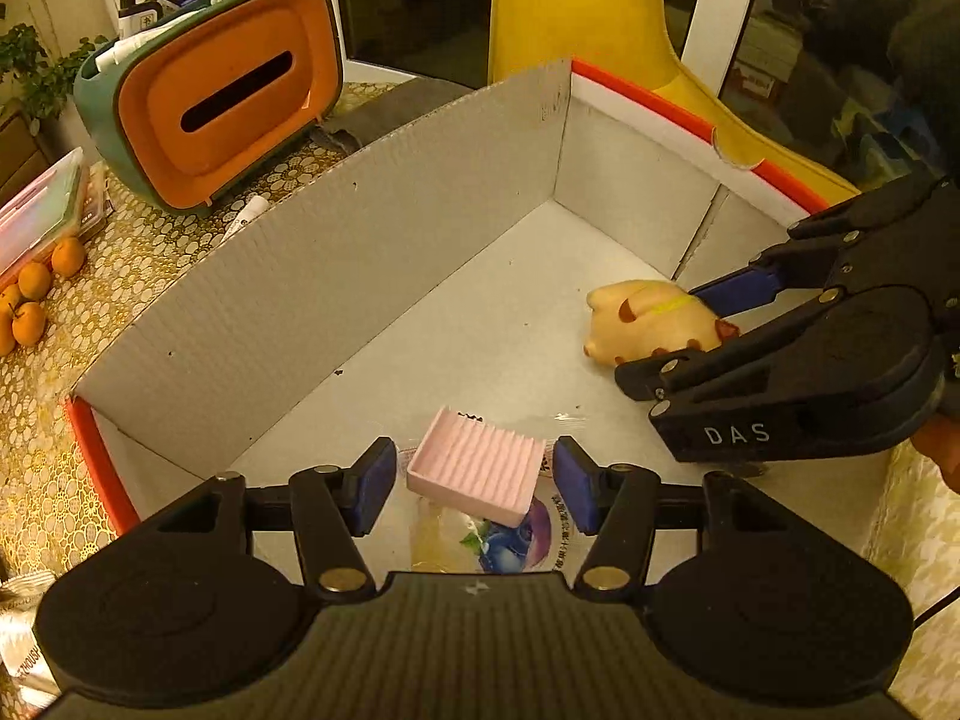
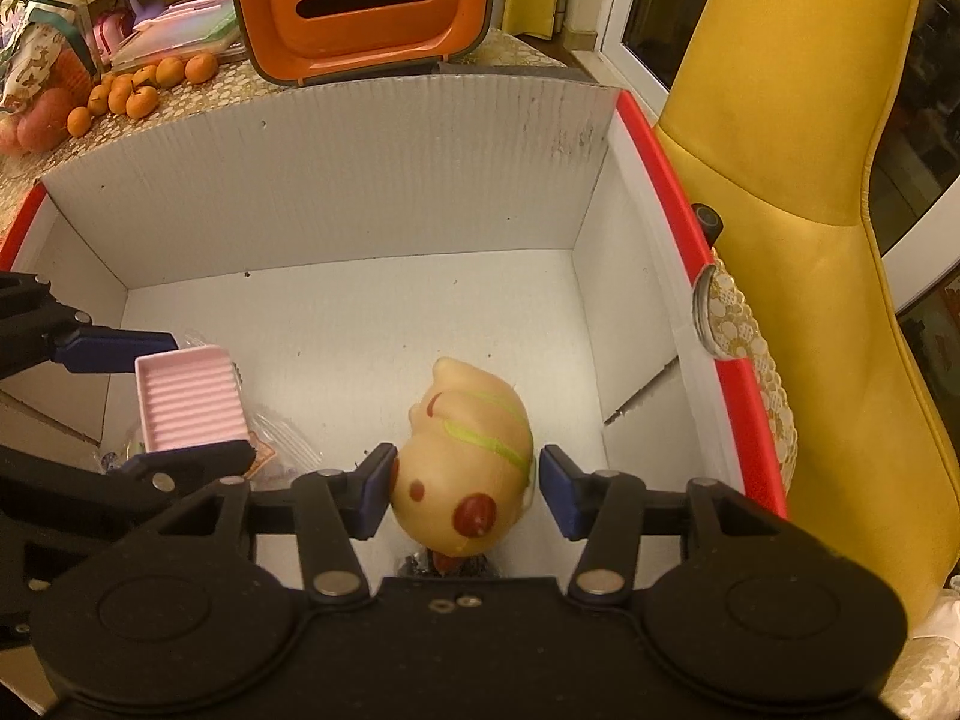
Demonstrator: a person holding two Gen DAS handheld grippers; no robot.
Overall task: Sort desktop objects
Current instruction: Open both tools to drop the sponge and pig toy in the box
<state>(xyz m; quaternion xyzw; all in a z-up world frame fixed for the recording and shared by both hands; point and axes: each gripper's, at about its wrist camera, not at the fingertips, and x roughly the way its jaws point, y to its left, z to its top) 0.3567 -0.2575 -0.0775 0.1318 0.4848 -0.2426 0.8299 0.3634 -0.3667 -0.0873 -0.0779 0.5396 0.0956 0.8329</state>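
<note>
both grippers open: left gripper (image 1: 474, 489) straddles pink tray (image 1: 474, 474).

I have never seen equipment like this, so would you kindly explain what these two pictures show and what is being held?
These are not robot arms: a person holds a two-fingered gripping tool in each hand, and each carries a wide-angle camera looking along its fingers. One picture comes from the left tool, the other from the right tool.

Both reach into a white cardboard box on a patterned tablecloth. In it lie a pink ridged tray, resting on a clear snack packet, and a cream toy pig.

The left tool's fingers straddle the tray without touching it, so nothing is held. The right tool's fingers flank the pig, one very near, the other clearly apart.

An orange tissue box and small oranges sit outside.
</note>
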